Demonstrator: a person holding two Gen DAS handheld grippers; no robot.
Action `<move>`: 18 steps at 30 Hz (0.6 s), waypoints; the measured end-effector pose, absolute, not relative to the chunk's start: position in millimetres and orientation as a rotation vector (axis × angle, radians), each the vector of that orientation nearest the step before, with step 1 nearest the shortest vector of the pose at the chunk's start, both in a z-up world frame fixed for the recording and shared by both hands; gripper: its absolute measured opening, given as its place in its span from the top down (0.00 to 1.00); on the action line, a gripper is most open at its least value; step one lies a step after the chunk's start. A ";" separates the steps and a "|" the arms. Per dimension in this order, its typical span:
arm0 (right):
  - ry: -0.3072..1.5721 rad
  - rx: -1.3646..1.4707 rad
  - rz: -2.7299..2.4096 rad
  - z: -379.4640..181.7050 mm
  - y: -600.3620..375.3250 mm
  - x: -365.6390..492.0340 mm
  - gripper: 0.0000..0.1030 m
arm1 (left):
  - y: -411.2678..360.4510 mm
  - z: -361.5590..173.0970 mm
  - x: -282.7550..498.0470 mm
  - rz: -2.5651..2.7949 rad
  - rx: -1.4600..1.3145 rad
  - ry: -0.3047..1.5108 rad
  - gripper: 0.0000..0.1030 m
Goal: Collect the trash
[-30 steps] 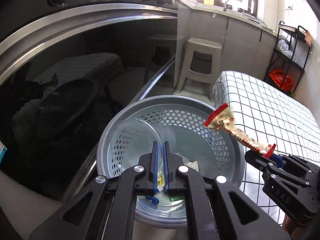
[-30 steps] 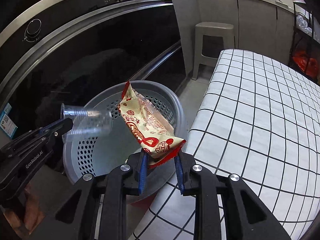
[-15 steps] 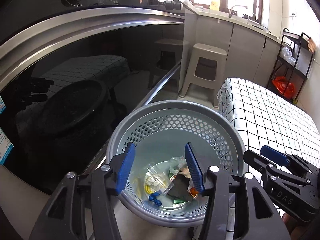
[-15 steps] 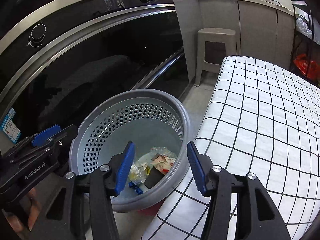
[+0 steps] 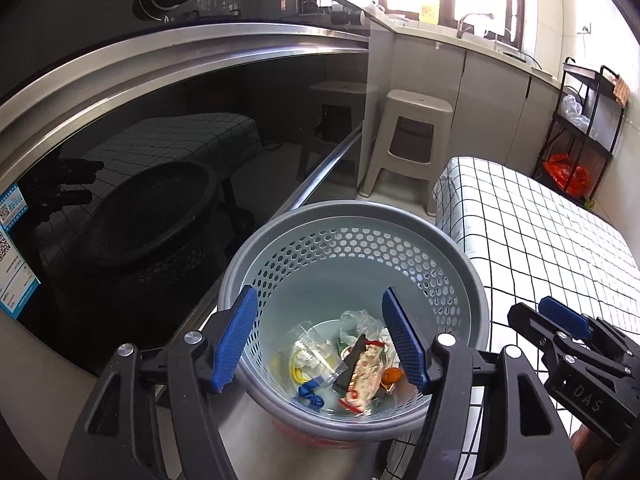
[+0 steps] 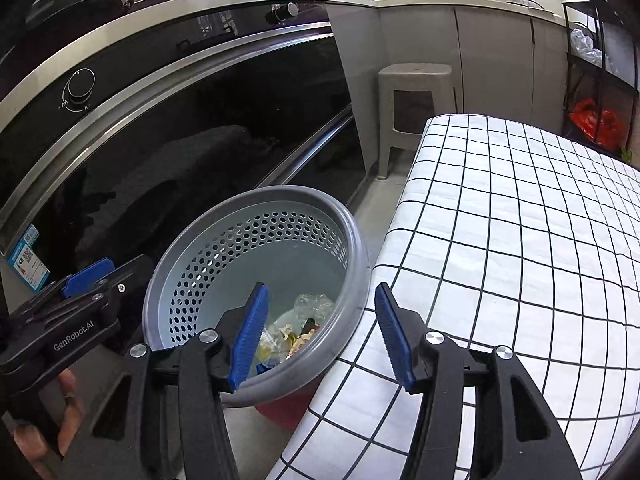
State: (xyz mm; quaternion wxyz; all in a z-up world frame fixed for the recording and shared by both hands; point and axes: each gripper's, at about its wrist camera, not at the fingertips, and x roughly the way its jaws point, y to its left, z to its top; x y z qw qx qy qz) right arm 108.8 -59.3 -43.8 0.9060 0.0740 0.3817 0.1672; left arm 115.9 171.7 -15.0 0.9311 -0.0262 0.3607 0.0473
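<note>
A grey perforated trash basket (image 5: 460, 276) stands on the floor beside the checked table; it also shows in the right wrist view (image 6: 240, 248). Inside lie a clear plastic cup (image 5: 310, 354), a red-and-cream snack wrapper (image 5: 362, 378), crumpled clear plastic (image 5: 358, 320) and other scraps. My left gripper (image 5: 324, 340) is open and empty above the basket. My right gripper (image 6: 320, 332) is open and empty over the basket's right rim, at the table edge. The right gripper also shows in the left wrist view (image 5: 568, 328), and the left gripper shows in the right wrist view (image 6: 86, 276).
A black glass oven front (image 5: 160, 152) with a steel handle bar (image 5: 332, 168) stands left of the basket. The table with a white checked cloth (image 6: 520, 240) is on the right. A beige plastic stool (image 5: 412, 136) and a black rack (image 5: 580, 120) stand farther back.
Both grippers opened. The clear cup left my left gripper and the snack wrapper left my right gripper; both now lie in the basket. Both grippers have risen a little.
</note>
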 end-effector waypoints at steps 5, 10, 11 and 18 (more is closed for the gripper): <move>0.783 0.164 0.338 -43.1 -61.2 102.6 0.45 | 174.2 -11.5 109.4 0.107 -0.062 0.713 0.30; 0.775 0.155 0.330 -43.1 -58.4 96.6 0.43 | 175.8 -9.0 107.0 0.108 -0.063 0.703 0.27; 0.772 0.155 0.329 -43.0 -58.0 95.4 0.42 | 176.0 -8.6 106.3 0.112 -0.061 0.700 0.25; 0.772 0.164 0.325 -44.8 -58.3 90.5 0.40 | 177.4 -5.9 103.0 0.127 -0.057 0.681 0.14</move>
